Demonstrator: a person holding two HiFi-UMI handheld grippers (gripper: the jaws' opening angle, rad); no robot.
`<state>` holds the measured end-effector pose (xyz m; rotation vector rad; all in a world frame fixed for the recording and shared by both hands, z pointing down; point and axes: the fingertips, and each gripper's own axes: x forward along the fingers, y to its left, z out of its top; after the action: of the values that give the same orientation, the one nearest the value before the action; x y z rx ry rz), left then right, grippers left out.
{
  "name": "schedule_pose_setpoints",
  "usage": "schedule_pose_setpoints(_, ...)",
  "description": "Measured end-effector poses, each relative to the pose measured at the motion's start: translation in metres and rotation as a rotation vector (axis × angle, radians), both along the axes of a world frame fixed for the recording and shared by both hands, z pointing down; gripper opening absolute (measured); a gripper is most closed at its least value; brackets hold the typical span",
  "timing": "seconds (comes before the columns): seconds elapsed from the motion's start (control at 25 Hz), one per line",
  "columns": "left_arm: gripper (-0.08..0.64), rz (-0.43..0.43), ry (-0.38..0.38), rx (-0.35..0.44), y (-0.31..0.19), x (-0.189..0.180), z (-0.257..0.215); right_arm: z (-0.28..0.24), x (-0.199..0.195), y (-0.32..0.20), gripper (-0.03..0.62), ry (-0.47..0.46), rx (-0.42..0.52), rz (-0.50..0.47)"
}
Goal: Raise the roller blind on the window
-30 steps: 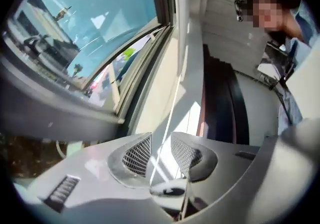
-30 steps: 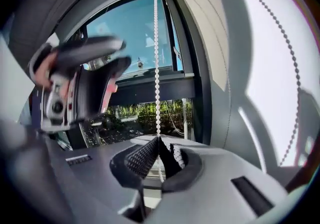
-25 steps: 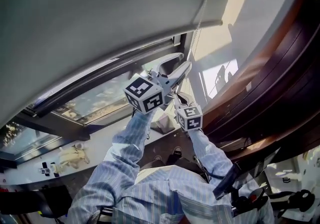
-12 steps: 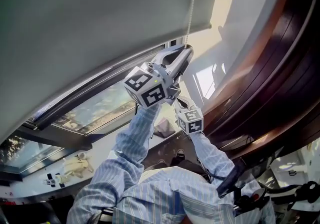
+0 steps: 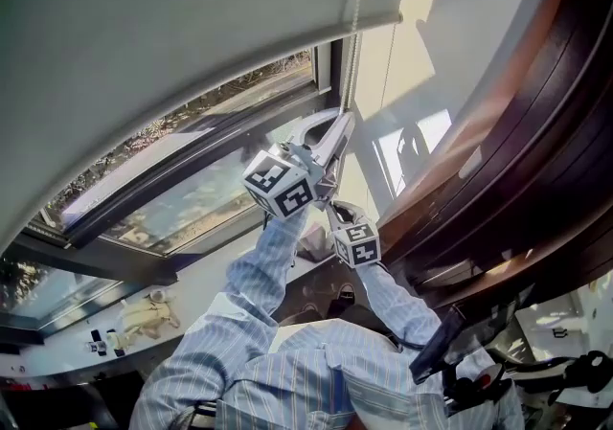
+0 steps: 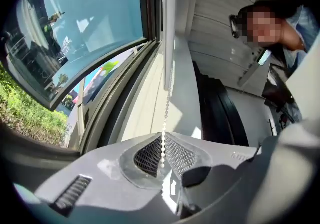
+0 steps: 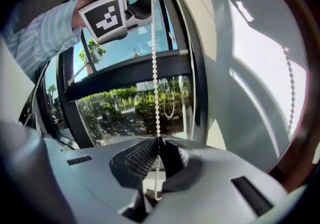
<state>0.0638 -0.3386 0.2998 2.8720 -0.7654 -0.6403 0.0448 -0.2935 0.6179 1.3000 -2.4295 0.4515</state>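
At the window's [image 5: 192, 179] right edge, a white bead chain [image 5: 356, 7] hangs down beside the dark frame, and both tools are on it. The left hand-held gripper [image 6: 163, 137] is the upper one. In its own view the chain drops from above straight into the point where the two textured pads meet, and the jaws are closed on it. The right hand-held gripper [image 7: 158, 140] is just below. Its jaws are pressed together on the same chain, a short tail of beads hangs loose under the pads, and the strand runs taut from its tips up to the left tool overhead. From the head view the two marker cubes sit close together, the left one higher and nearer the glass. Both arms, in blue striped sleeves [image 5: 259, 275], reach up toward the frame.

The roller blind [image 5: 172, 26] covers the upper part of the window. Its bottom bar [image 5: 287, 55] crosses the pane, and below it the glass is bare, showing trees and shrubs outside. Pale wall and dark wooden trim [image 5: 517, 150] lie to the right of the chain.
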Motion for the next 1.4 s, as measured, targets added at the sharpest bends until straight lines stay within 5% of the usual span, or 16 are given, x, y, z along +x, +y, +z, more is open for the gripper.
schedule_pose_setpoints(0.28, 0.009, 0.001, -0.095, -0.333, 0.007, -0.017, 0.17, 0.143, 0.028, 0.074, 0.011, 0.164, -0.432, -0.031)
schedule_pose_setpoints(0.44, 0.009, -0.044, -0.094, -0.359, 0.015, -0.03, 0.203, 0.155, 0.032, 0.104, 0.011, 0.157, -0.516, -0.078)
schedule_pose_setpoints(0.6, 0.011, -0.03, -0.127, -0.376, 0.0, -0.035, 0.202, 0.083, 0.029, 0.072, 0.097, 0.02, -0.365, -0.05)
schedule_pose_setpoints(0.76, 0.011, -0.02, -0.097, -0.39, 0.004, -0.039, 0.204, -0.076, 0.03, 0.02, 0.102, -0.105, -0.004, -0.034)
schedule_pose_setpoints(0.92, 0.009, -0.004, -0.101, -0.379, 0.014, -0.031, 0.204, -0.254, 0.018, -0.009, 0.102, -0.223, 0.33, -0.137)
schedule_pose_setpoints(1.0, 0.005, -0.002, -0.204, -0.456, 0.019, -0.025, 0.232, -0.314, 0.009, -0.014, 0.106, -0.241, 0.432, -0.198)
schedule_pose_setpoints(1.12, 0.003, 0.055, -0.612, -0.678, 0.058, -0.028, 0.351, -0.364, -0.004, -0.023, 0.106, -0.231, 0.512, -0.243)
schedule_pose_setpoints(1.16, 0.003, 0.078, -0.663, -0.718, 0.079, -0.034, 0.382, -0.372, -0.009, -0.026, 0.106, -0.231, 0.519, -0.251)
schedule_pose_setpoints(1.32, 0.003, 0.029, -0.477, -0.887, 0.12, -0.059, 0.417, -0.397, -0.031, -0.002, 0.106, -0.398, 0.477, -0.406)
schedule_pose_setpoints(1.4, 0.003, 0.028, -0.499, -0.888, 0.116, -0.059, 0.42, -0.415, -0.029, 0.02, 0.106, -0.565, 0.459, -0.478)
